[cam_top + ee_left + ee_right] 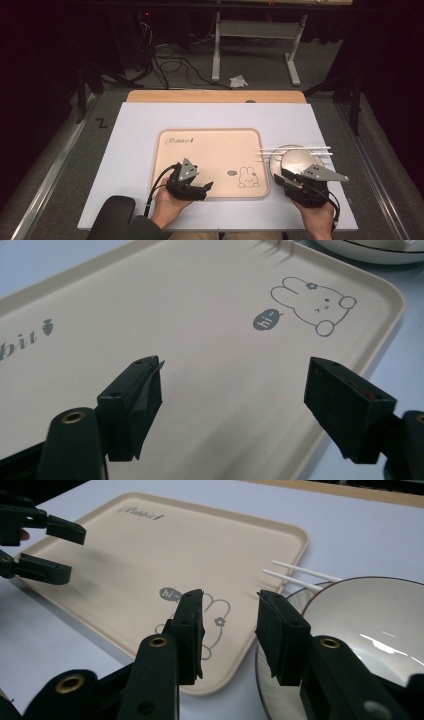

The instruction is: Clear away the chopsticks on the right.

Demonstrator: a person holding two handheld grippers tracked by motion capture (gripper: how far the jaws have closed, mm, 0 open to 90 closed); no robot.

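Note:
A beige tray (pixel 210 150) with a rabbit print (pixel 248 177) lies mid-table. My left gripper (pixel 207 188) hovers over its near edge. Its jaws stand wide apart above the bare tray (pixel 150 300), so it is open. Right of the tray sits a white bowl (pixel 295 159) with a dark rim. Two white chopsticks (pixel 300 149) rest across its far side. My right gripper (pixel 282 175) is at the bowl's near left. It is open, with its jaws over the gap between tray (pixel 150 545) and bowl (pixel 370 625). The chopsticks (pixel 300 575) lie beyond it.
The tray and bowl rest on a white board (pixel 130 150) over a wooden tabletop (pixel 215 96). A black rounded object (pixel 117 210) sits at the near left corner. Beyond the table are floor cables (pixel 170 65) and a grey stand (pixel 255 30).

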